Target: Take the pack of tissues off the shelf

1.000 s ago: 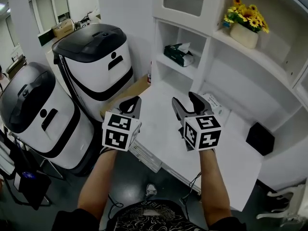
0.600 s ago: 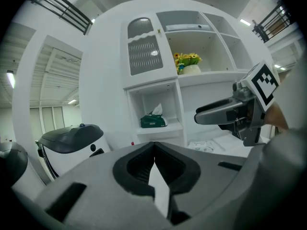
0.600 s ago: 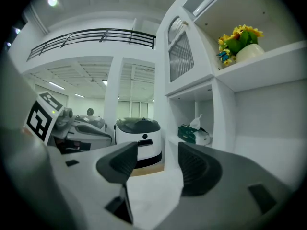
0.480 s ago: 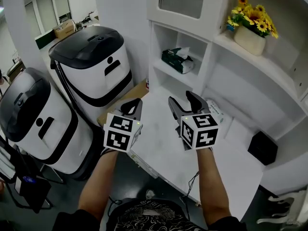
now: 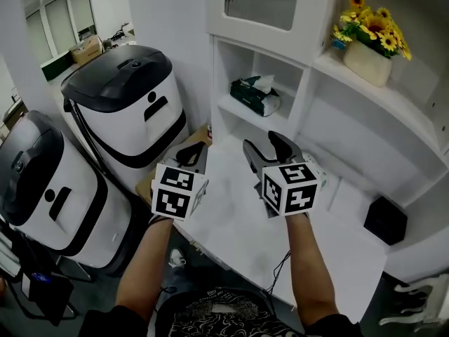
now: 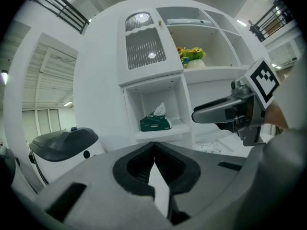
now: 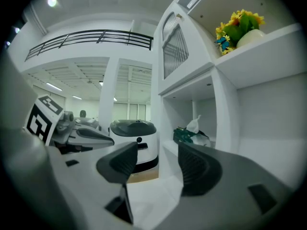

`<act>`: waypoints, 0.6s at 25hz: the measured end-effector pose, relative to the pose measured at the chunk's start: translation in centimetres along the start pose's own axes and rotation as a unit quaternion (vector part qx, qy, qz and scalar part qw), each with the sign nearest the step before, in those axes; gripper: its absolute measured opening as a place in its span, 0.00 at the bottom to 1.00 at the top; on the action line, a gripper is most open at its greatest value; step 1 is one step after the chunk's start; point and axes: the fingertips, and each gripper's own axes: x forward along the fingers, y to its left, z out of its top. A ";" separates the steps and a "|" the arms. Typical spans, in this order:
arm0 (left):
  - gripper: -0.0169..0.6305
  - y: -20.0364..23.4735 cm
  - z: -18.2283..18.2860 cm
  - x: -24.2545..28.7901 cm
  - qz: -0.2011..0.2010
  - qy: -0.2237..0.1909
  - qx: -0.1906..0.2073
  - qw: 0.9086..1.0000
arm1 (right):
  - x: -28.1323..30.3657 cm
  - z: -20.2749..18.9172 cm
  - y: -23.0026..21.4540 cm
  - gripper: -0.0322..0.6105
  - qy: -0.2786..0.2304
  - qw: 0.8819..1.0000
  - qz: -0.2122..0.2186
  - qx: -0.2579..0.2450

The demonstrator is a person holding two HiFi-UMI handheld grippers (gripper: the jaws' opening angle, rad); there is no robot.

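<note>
The pack of tissues (image 5: 252, 97) is dark green with a white tissue sticking out of its top. It lies in the lower open cubby of the white shelf unit (image 5: 242, 116). It also shows in the left gripper view as the tissue pack (image 6: 155, 123) and in the right gripper view as the tissue pack (image 7: 188, 134). My left gripper (image 5: 191, 154) hovers over the white desk with its jaws shut and nothing in them. Beside it, my right gripper (image 5: 267, 146) stands open and empty. Both are well short of the pack, below and in front of it.
Two white machines with black lids (image 5: 128, 93) (image 5: 42, 181) stand left of the desk. A pot of yellow flowers (image 5: 367, 42) sits on the upper shelf. On the desk (image 5: 238, 223) lie a white packet (image 5: 321, 168) and a black box (image 5: 384, 220). A ribbed-glass cabinet door (image 5: 259, 1) hangs above the cubby.
The head view has drawn closer to the shelf unit, so the tissue pack sits lower and nearer. Both grippers have edged slightly toward the shelf, jaws unchanged.
</note>
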 end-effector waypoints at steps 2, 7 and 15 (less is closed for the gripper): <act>0.04 0.7 0.2 1.2 -0.008 -0.004 0.001 1.000 | 1.0 0.2 -0.5 0.44 -0.001 1.000 -0.008 -0.003; 0.04 2.4 0.8 4.9 -0.042 -0.009 0.005 0.999 | 3.8 0.5 -2.0 0.44 0.008 0.999 -0.034 -0.006; 0.04 5.6 2.0 10.6 -0.118 -0.019 0.007 0.993 | 8.7 1.0 -3.5 0.44 0.041 0.995 -0.089 -0.019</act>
